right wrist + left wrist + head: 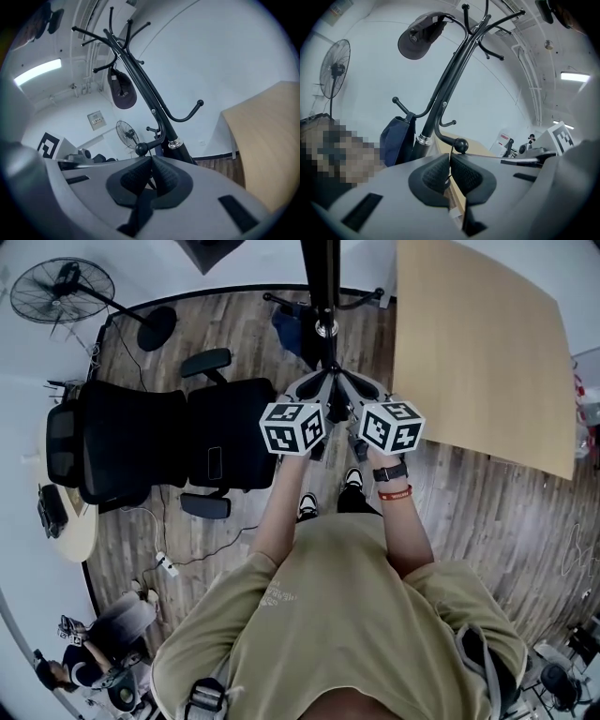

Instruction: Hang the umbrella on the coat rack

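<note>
The black coat rack [325, 296] stands straight ahead, with its curved arms overhead in the left gripper view [445, 89] and the right gripper view [140, 79]. My left gripper [317, 390] and right gripper [354, 390] are side by side against the pole. The left gripper [450, 166] is shut on a thin black umbrella strap [451, 154] just under a ball-tipped hook [461, 145]. The right gripper [152, 171] is shut the same way below that hook [141, 149]. The umbrella's body is hidden beneath the grippers.
A dark cap [419, 37] hangs on an upper arm and a navy bag [396, 140] on a lower hook. A black office chair [159, 442] stands to the left, a wooden table [478, 352] to the right. A fan [61, 292] is at the far left.
</note>
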The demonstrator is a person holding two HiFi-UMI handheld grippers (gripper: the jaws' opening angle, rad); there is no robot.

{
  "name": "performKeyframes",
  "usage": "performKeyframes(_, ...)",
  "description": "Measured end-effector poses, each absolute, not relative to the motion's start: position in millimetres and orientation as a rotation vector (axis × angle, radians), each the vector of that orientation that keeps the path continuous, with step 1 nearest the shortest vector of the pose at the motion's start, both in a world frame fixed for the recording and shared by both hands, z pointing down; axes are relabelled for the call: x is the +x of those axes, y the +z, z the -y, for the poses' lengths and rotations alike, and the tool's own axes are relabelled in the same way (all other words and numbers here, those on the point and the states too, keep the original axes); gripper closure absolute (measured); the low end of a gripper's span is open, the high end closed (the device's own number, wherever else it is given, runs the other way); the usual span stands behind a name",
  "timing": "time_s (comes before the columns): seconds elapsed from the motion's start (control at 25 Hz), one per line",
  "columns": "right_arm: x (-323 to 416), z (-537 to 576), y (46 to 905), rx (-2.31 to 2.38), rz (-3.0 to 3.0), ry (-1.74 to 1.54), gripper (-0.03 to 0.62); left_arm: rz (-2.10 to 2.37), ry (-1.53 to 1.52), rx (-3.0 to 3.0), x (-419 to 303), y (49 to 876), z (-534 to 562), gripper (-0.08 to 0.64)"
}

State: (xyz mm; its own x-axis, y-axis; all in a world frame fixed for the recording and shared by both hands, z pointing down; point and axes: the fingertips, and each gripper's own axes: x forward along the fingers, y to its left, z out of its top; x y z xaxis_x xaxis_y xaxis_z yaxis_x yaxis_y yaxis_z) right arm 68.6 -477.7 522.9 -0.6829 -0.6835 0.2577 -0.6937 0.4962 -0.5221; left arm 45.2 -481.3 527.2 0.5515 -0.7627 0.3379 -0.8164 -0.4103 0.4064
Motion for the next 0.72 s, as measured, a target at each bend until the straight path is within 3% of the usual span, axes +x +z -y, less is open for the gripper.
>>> performKeyframes(0.72, 69, 463, 520, 1.292, 2.705, 0.914, 0.577, 1.325, 0.113, 2.311, 22, 527, 444, 0.535)
